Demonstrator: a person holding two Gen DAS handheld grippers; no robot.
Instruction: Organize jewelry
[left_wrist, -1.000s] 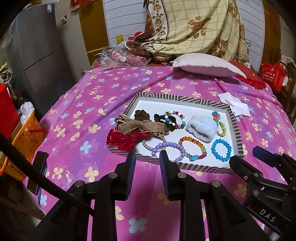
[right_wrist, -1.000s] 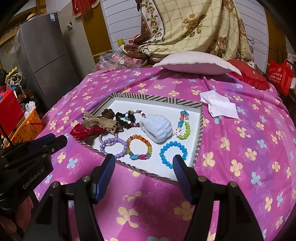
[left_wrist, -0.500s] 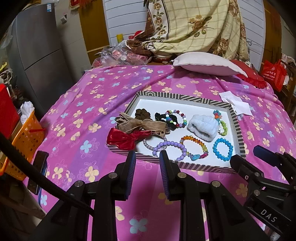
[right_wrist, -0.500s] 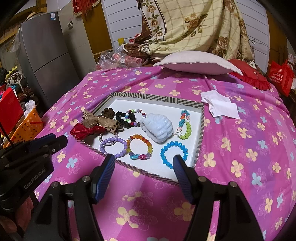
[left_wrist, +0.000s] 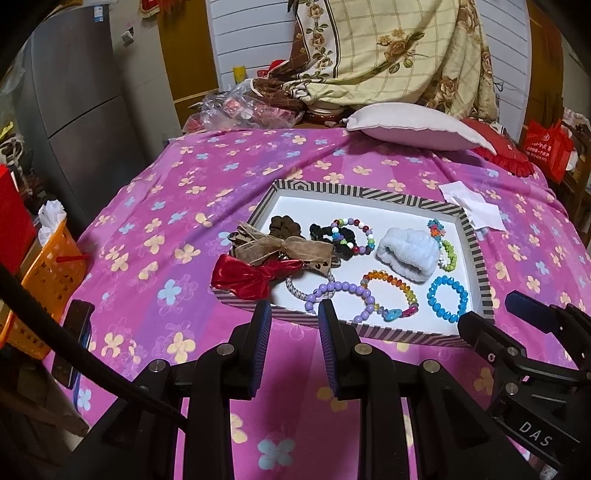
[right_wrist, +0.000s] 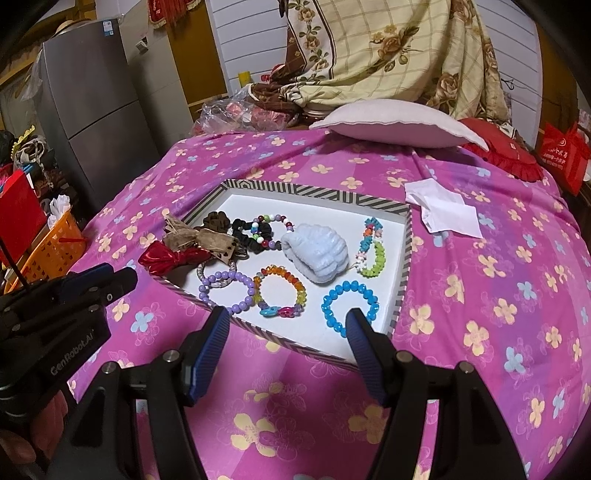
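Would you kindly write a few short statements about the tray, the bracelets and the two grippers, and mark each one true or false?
1. The left gripper holds the purple bracelet. False: its jaws are open and empty, short of the tray.
2. The blue bracelet lies inside the tray. True.
3. The red bow hangs over the tray's edge. True.
4. The fluffy white band lies on the bedspread outside the tray. False: it lies in the tray.
5. The right gripper is open and empty. True.
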